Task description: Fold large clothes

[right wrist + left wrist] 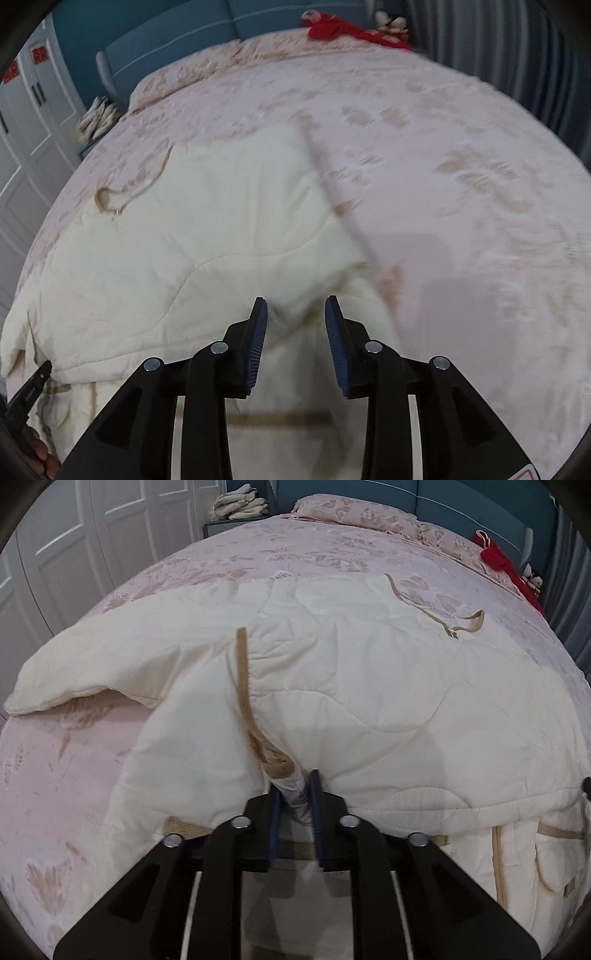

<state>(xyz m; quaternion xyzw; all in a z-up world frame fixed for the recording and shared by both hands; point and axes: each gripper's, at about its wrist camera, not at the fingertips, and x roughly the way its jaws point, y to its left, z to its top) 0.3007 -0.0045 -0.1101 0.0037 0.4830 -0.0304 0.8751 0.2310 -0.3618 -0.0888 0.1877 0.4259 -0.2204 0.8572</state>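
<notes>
Left gripper clenched on cream quilted padded coat w/ tan trim to lift a fold; right gripper released over it.

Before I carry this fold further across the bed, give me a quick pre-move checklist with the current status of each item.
1. Left gripper clamped on the cream quilted coat: ok, fabric is bunched between its pads.
2. Right gripper holding the coat: not ok, jaws stand open with fabric only lying between them.
3. Tan strap free of the left grip: cannot tell, it runs down into the pinched bunch.
4. Loose tan cord lying flat on the coat: ok.
5. Bedspread beyond the coat's edge free for the fold: ok.
6. Right view sharp enough to judge the edge: not ok, it is blurred.
</notes>
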